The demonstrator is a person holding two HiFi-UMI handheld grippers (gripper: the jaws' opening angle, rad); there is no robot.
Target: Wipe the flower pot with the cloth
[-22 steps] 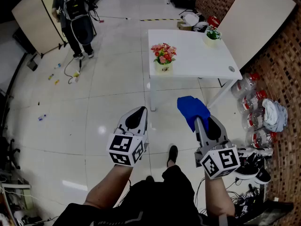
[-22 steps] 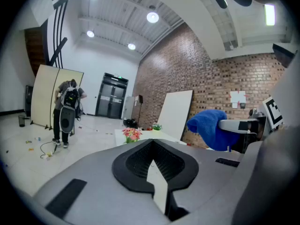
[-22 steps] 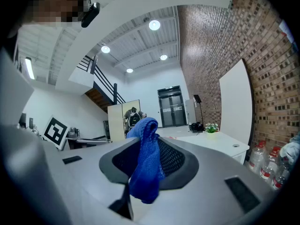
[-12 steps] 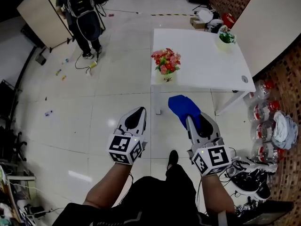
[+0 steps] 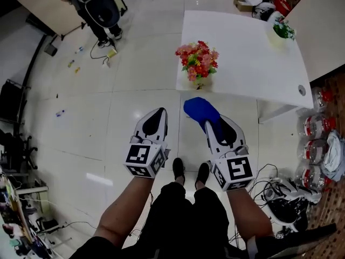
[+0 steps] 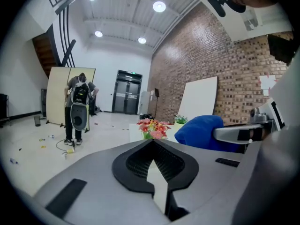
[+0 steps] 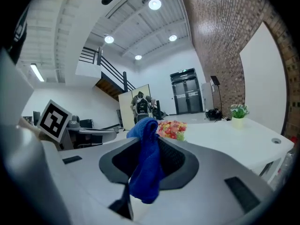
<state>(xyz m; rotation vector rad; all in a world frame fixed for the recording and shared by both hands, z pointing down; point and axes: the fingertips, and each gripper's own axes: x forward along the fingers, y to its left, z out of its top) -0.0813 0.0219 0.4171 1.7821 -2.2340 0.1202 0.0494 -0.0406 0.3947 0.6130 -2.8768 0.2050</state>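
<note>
Head view puts the flower pot (image 5: 198, 82) at the near edge of the white surface (image 5: 253, 42), upper centre of the frame. A hard swipe could slide or tip it off onto the floor, more so if nothing steadies it. The right claw (image 5: 209, 127) is clamped on the blue cloth (image 5: 198, 108) by one fold only, the rest bunched loose, so rubbing may drag it free or snag the flowers (image 5: 197, 60). The left claw (image 5: 159, 112) is closed on nothing. Both forearms reach forward at lower centre, claws side by side over the floor, pointing up-frame, short of the surface.
</note>
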